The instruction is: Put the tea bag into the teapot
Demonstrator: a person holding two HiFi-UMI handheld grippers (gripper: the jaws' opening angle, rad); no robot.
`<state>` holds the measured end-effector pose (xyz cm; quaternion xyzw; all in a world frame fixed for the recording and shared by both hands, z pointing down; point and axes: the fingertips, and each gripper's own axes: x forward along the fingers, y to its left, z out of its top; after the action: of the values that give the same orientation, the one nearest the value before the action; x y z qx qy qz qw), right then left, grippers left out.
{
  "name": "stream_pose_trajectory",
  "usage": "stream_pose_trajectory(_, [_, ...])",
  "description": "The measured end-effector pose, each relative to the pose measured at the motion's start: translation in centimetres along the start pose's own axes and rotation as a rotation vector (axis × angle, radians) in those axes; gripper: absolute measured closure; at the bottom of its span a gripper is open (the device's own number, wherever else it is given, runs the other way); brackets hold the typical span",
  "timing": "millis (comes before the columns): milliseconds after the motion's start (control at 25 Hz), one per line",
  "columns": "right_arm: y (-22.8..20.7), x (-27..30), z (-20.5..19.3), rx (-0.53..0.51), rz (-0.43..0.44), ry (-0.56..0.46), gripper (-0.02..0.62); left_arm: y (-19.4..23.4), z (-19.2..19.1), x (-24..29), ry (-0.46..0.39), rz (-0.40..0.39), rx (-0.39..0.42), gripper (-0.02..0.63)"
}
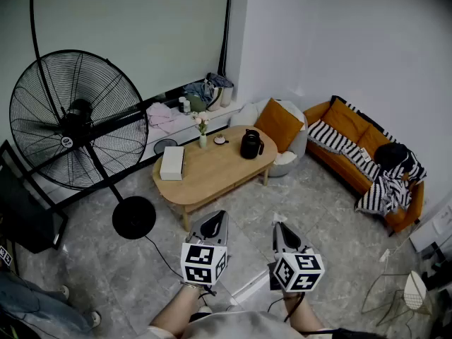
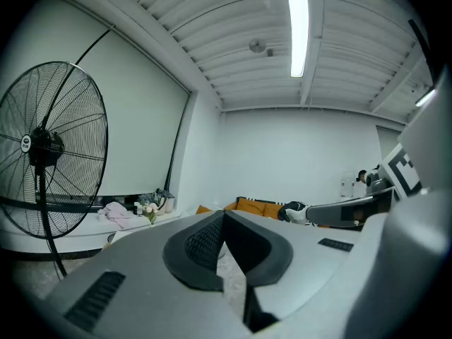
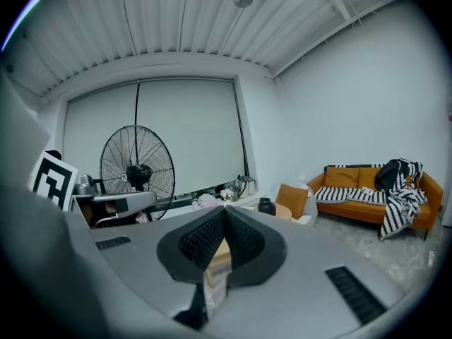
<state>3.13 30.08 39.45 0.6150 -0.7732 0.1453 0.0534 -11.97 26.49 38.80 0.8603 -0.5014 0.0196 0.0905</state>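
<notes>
A black teapot (image 1: 251,144) stands at the far right end of an oval wooden coffee table (image 1: 212,179); the right gripper view shows it small and distant as the teapot (image 3: 266,205). Beside it are a small dish (image 1: 219,140) and a flower vase (image 1: 203,138). I cannot make out a tea bag at this distance. My left gripper (image 1: 220,215) and right gripper (image 1: 278,224) hover over the floor well short of the table. Both point toward it, jaws shut with nothing between them. In their own views the left gripper (image 2: 224,214) and right gripper (image 3: 224,210) show the pads touching.
A white box (image 1: 171,162) lies on the table's left end. A big black floor fan (image 1: 78,122) with round base (image 1: 134,217) stands left, its cable trailing over the floor. An orange sofa (image 1: 360,150) and orange cushion (image 1: 279,123) are right. A low shelf (image 1: 176,122) lines the wall.
</notes>
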Motion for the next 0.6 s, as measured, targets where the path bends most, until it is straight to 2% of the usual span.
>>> stream_pose_trajectory(600, [-2.8, 0.4, 0.0, 0.042, 0.021, 0.008, 0.561, -1.2, -0.9, 1.8, 0.025, 0.024, -0.006, 0.601])
